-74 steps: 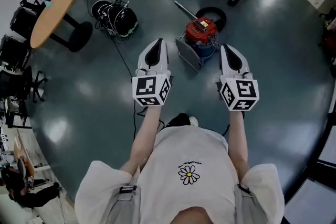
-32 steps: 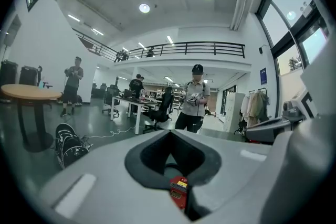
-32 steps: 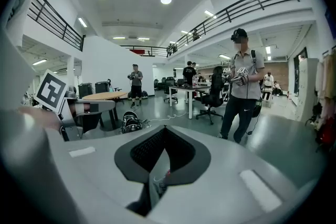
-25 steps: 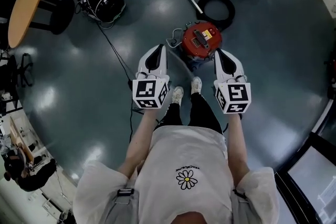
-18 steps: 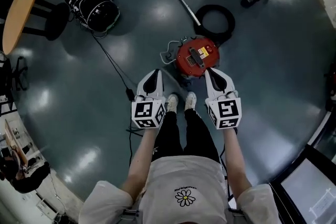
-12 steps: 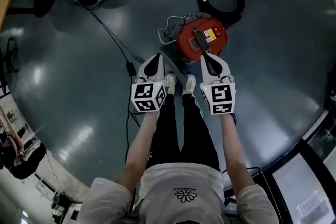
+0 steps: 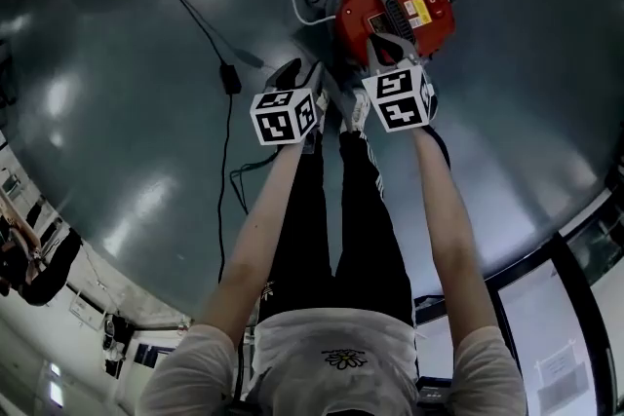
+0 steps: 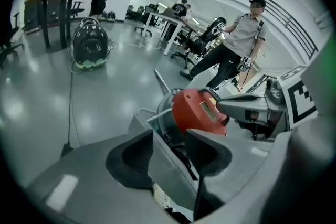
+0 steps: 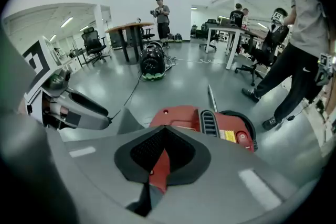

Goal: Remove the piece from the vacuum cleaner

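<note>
Approach finished: the red, round-lidded canister vacuum cleaner [image 7: 395, 10], well ahead of me three seconds ago, now stands on the floor right at my feet, so the grasp looks to be next.
The flat grey panel [image 8: 173, 165], which I take for the piece, stands on edge against the canister's near side, its long edge running away from me toward the base. My left gripper [image 8: 169, 134] has come down with its jaws apart on either side of that panel; I cannot tell whether they touch it. My right gripper [image 9: 164, 128] hangs over the lid, jaws together, holding nothing.
</note>
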### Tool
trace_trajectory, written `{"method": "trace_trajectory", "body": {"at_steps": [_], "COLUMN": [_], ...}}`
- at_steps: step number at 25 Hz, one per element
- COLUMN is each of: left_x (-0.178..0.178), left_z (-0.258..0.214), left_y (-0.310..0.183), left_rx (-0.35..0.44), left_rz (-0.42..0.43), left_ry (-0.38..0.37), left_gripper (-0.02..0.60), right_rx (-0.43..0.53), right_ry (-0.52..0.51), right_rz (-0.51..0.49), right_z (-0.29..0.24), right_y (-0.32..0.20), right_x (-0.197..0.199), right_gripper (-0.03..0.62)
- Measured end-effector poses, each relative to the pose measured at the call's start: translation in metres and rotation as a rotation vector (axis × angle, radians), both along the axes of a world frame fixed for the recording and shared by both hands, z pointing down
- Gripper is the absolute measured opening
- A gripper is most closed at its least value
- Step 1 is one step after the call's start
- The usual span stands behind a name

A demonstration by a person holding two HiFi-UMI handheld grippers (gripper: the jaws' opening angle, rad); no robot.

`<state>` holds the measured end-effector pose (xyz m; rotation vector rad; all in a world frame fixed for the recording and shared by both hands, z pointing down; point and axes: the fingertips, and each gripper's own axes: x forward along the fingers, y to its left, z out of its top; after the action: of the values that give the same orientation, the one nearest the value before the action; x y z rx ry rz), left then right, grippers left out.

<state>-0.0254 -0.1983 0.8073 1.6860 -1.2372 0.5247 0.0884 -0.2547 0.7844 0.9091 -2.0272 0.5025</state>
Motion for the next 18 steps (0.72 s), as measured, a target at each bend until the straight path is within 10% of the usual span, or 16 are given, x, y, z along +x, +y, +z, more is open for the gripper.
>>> {"method": "trace_trajectory", "body": {"at_steps": [18], "left_x": [0.006], "left_z": [0.078], "left_y": [0.0], "left_rx": [-0.219], "left_rz": [-0.051], "left_ry": [-0.005], "left_gripper": [0.195], "right_rx": [-0.183], "right_ry": [-0.002], "right_rz": [0.058], "right_z": [0.043], "right_y": [0.013], "right_x": [0.004], "right_gripper": [0.026]}}
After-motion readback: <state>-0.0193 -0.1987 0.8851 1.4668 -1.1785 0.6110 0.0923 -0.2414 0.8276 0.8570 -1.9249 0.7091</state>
